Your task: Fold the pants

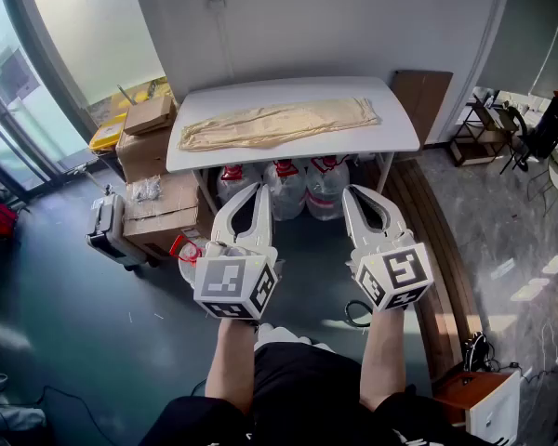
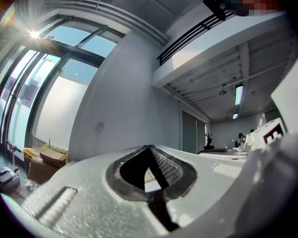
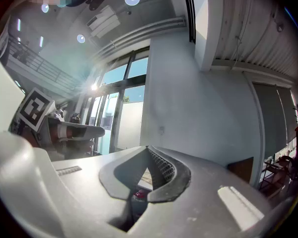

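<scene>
Beige pants (image 1: 279, 122) lie stretched out lengthwise, left to right, on a white table (image 1: 400, 142) against the far wall. I stand back from the table with both grippers held out side by side over the floor, well short of its front edge. The left gripper (image 1: 259, 190) is shut, its tips touching and nothing between them; in its own view the left gripper (image 2: 149, 148) also shows closed tips. Equally empty, the right gripper (image 1: 347, 193) is shut, and the right gripper view shows the right gripper (image 3: 148, 148) with its tips together.
Large water bottles (image 1: 288, 189) stand under the table. Cardboard boxes (image 1: 153, 170) and a grey case (image 1: 107, 229) sit on the floor at the left. A brown board (image 1: 420, 96) leans on the wall at right. A small cabinet (image 1: 491, 405) is at the bottom right.
</scene>
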